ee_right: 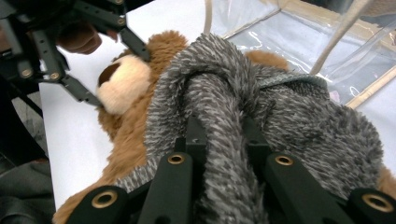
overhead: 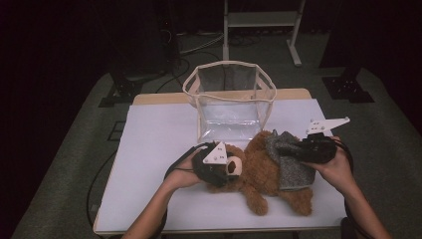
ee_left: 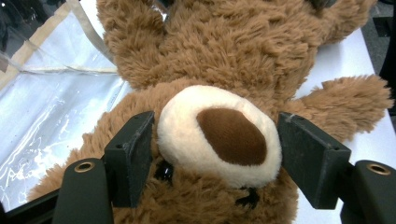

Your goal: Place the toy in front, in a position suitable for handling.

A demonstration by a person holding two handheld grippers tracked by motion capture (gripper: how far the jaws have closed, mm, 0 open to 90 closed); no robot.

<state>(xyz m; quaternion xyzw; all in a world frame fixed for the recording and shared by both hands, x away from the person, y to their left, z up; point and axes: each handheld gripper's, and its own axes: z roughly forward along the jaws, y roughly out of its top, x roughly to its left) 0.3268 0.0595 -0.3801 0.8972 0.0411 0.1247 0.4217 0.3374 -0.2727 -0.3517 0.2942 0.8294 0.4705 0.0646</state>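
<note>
A brown teddy bear (overhead: 259, 177) lies on its back on the white table (overhead: 154, 149), head toward the left. My left gripper (overhead: 233, 167) straddles its cream muzzle (ee_left: 187, 126); both pads (ee_left: 135, 154) touch the muzzle's sides. A grey knitted garment (overhead: 294, 172) covers the bear's body. My right gripper (overhead: 293, 148) is shut on a bunched fold of that garment (ee_right: 219, 93), which rises between its jaws. In the right gripper view the left gripper (ee_right: 116, 74) shows farther off at the bear's face (ee_right: 123, 79).
A clear plastic bag with a beige rim (overhead: 226, 63) stands open just behind the bear, at the table's far middle. Its shiny wall (ee_left: 51, 116) lies close beside the bear's head. A white metal frame (overhead: 261, 20) stands on the floor beyond.
</note>
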